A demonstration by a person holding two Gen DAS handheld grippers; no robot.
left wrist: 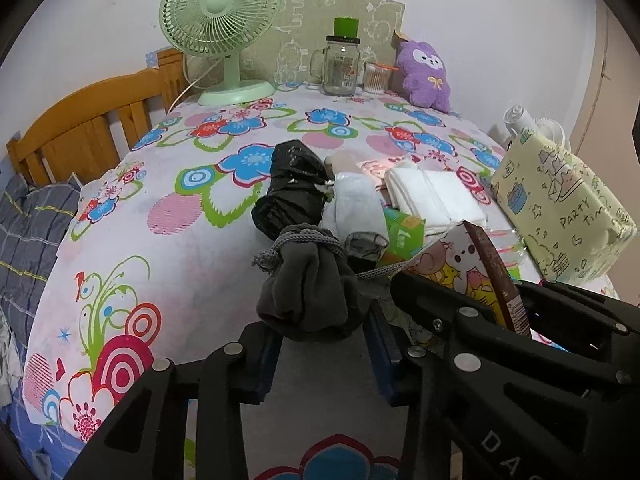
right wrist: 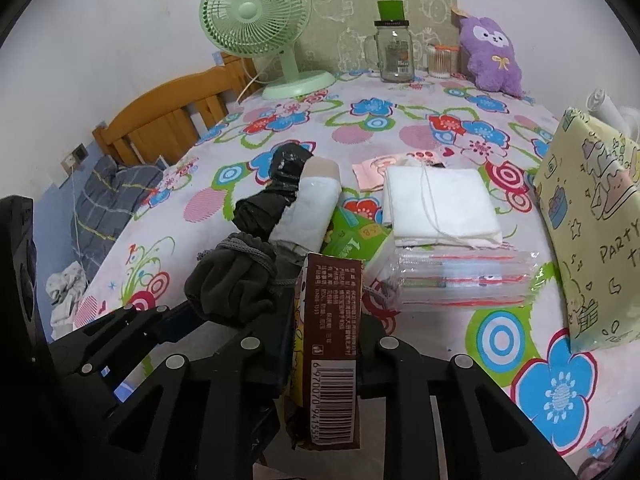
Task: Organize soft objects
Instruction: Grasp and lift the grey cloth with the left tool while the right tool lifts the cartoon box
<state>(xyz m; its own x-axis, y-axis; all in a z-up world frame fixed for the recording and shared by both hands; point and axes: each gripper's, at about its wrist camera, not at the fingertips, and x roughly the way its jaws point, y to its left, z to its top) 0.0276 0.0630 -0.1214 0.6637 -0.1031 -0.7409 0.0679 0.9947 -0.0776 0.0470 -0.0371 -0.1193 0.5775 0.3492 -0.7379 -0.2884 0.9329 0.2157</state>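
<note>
My left gripper (left wrist: 324, 344) is shut on a dark grey drawstring pouch (left wrist: 308, 292), held just above the flowered table cover; the pouch also shows in the right wrist view (right wrist: 232, 284). My right gripper (right wrist: 326, 356) is shut on a flat brown packet with a barcode (right wrist: 332, 344), standing upright between the jaws; the packet also shows in the left wrist view (left wrist: 496, 276). Ahead lie a black bundle (left wrist: 292, 188), a white roll (right wrist: 308, 208), a green tissue pack (right wrist: 352, 236), folded white cloth (right wrist: 436, 204) and a clear-wrapped tissue pack (right wrist: 460, 280).
A green fan (right wrist: 260, 20), a glass jar (right wrist: 394, 56), a cotton swab tub (right wrist: 440, 62) and a purple plush (right wrist: 492, 56) stand along the back wall. A yellow "party time" box (right wrist: 592, 240) stands at right. A wooden bed frame (left wrist: 80, 128) is to the left.
</note>
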